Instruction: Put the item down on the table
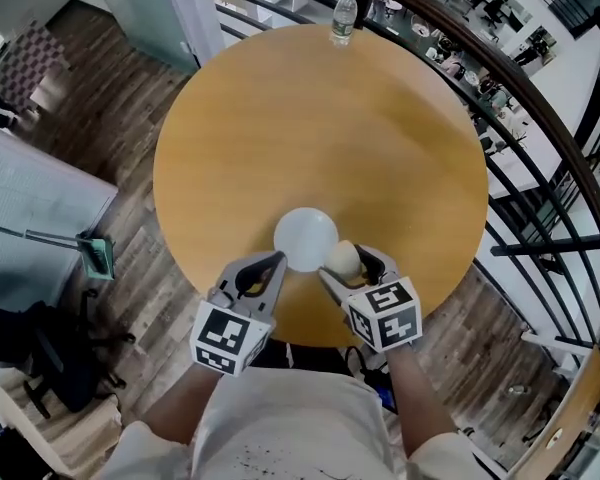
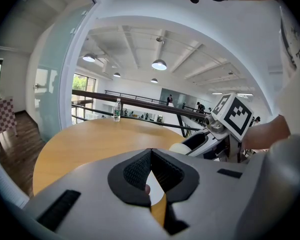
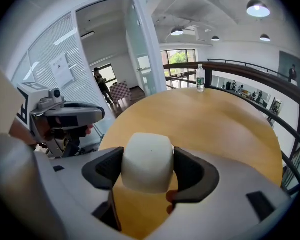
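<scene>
The item is a cream-white rounded block (image 3: 147, 156), and my right gripper (image 3: 146, 170) is shut on it, one dark pad on each side. In the head view the block (image 1: 342, 259) hangs just above the near part of the round wooden table (image 1: 380, 138), right beside a white round plate (image 1: 305, 236). My left gripper (image 1: 273, 264) is at the plate's near-left edge. Its jaws are shut with nothing between them, as the left gripper view (image 2: 150, 159) shows. The left gripper view also catches the right gripper (image 2: 206, 140) with the block (image 2: 181, 147).
A clear water bottle (image 1: 344, 16) stands at the table's far edge, also visible as the bottle (image 3: 200, 78). A dark railing (image 1: 540, 138) curves round the table's right side. Wooden floor (image 1: 130, 218) and a grey partition (image 1: 30, 198) lie to the left.
</scene>
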### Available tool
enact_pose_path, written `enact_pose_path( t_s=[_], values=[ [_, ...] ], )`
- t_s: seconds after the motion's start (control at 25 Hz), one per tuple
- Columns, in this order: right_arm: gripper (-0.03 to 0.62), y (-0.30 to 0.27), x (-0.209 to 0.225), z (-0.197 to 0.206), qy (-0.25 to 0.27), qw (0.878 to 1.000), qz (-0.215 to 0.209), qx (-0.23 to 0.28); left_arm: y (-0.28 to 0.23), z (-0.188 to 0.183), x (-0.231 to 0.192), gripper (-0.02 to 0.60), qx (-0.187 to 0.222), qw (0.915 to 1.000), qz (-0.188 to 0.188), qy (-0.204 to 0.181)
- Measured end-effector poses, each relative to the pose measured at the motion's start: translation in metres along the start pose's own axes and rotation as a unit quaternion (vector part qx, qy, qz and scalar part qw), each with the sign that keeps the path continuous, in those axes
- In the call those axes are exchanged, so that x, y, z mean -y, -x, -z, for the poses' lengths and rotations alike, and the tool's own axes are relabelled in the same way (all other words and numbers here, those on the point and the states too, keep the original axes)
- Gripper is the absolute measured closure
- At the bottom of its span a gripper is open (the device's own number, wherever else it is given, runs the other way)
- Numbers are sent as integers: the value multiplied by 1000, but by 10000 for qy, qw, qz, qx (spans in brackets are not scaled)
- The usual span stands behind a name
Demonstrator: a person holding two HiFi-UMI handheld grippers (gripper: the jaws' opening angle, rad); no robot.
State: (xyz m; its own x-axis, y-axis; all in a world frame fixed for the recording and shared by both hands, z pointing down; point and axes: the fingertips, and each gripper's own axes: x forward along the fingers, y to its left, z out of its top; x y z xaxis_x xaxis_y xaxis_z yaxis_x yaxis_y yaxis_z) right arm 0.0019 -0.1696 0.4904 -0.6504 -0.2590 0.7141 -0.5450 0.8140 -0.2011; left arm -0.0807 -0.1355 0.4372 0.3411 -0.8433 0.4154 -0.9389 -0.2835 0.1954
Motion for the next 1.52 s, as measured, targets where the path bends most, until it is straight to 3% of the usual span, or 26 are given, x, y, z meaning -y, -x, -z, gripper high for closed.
enact_pose_path(
  t_s=[1.04, 1.52],
  values=[
    [261, -111, 28, 33, -481, 9953, 181, -826, -24, 35, -39, 560, -298, 9995, -42, 106],
    [261, -141, 32, 45, -303, 9923, 277, -1168, -28, 44, -48, 560, -396, 9990, 2, 201]
  ],
)
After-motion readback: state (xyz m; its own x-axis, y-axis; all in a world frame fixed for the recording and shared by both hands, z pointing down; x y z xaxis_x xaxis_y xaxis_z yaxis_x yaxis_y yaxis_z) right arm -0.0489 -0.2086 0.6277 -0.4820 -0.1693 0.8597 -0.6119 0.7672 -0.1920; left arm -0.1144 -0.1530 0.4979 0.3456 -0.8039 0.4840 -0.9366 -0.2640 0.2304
